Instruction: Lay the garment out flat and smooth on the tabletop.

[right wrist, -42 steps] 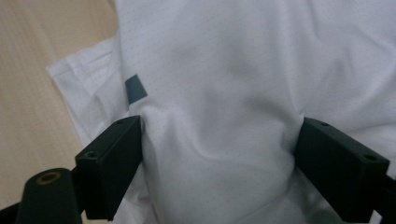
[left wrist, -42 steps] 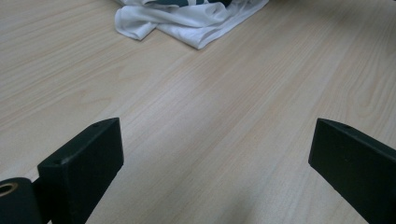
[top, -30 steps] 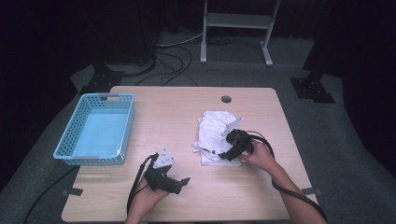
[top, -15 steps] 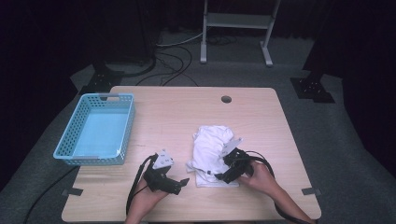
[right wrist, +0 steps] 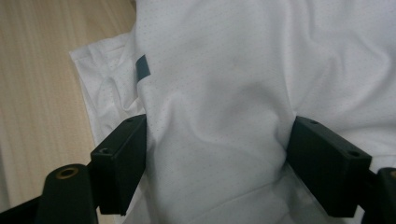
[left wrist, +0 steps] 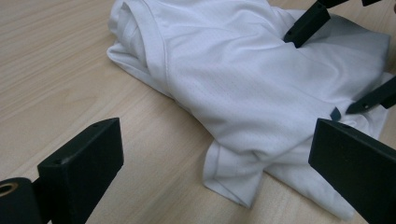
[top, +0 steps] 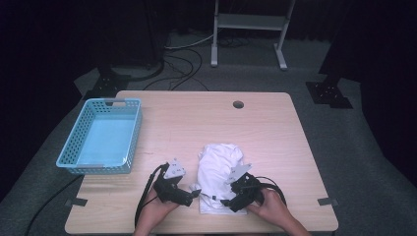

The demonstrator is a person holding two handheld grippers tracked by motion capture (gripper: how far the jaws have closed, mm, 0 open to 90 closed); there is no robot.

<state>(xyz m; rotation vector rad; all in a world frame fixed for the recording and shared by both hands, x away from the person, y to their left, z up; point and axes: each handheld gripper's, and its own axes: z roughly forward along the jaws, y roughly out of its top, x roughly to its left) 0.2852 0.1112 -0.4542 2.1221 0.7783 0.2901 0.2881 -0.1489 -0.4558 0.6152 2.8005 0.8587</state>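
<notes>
A crumpled white garment point(top: 219, 164) lies on the wooden table point(top: 196, 118) near its front edge. My right gripper point(top: 224, 199) is at the garment's near end. In the right gripper view a thick fold of the white garment point(right wrist: 224, 56) bulges between both pads, so my right gripper point(right wrist: 217, 158) is shut on it. My left gripper point(top: 195, 195) rests just left of the cloth, its jaws open. In the left gripper view the garment's point(left wrist: 233, 70) loose corner lies between the wide-apart jaws of my left gripper point(left wrist: 215, 156), untouched. The right gripper's fingers point(left wrist: 306, 23) press into the cloth farther off.
A light blue plastic basket point(top: 134, 135) stands empty at the table's left side. A round hole point(top: 238, 104) sits near the far edge. Black cables trail from both grippers. A metal stand and cables are on the floor behind.
My right gripper has come toward the table's front edge and a little left, dragging the white garment with it. The left gripper has stayed put.
</notes>
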